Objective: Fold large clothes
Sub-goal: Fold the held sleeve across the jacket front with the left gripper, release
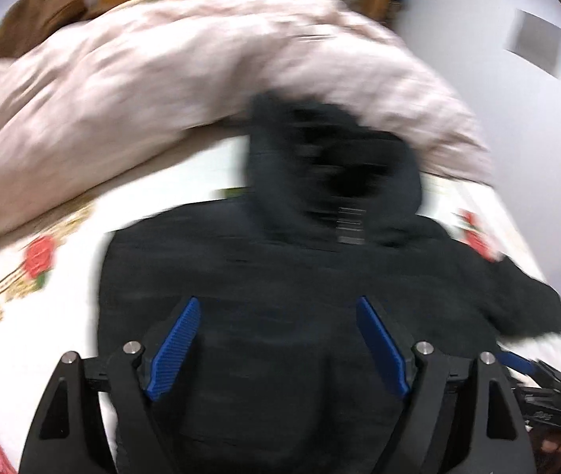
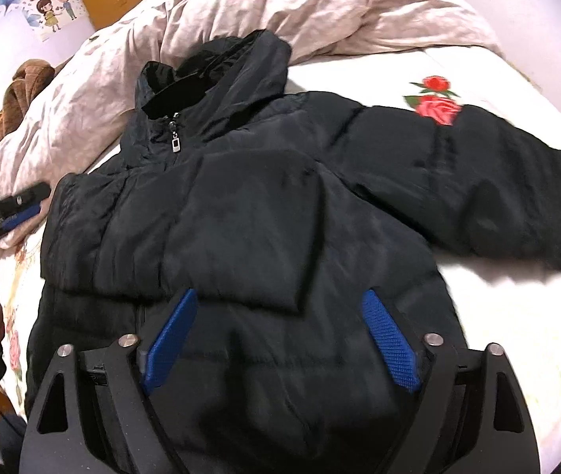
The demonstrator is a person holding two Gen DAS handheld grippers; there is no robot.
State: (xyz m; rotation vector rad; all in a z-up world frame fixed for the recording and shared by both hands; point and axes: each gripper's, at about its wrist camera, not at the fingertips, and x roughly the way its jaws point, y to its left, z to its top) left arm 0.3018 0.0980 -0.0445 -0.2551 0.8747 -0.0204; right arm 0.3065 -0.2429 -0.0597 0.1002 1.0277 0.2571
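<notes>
- The black puffer jacket (image 2: 248, 213) lay front-up on the bed sheet (image 2: 497, 316), long axis running hood-to-hem, hood toward the crumpled pink duvet (image 2: 280, 8).
- One sleeve was folded across the chest — the other stretched sideways.
- Left tongs (image 1: 278, 349) and right tongs (image 2: 280, 339) both gaped apart, holding nothing.

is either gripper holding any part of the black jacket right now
No. The left gripper and right gripper are both open above the black puffer hooded jacket, gripping nothing.
</notes>
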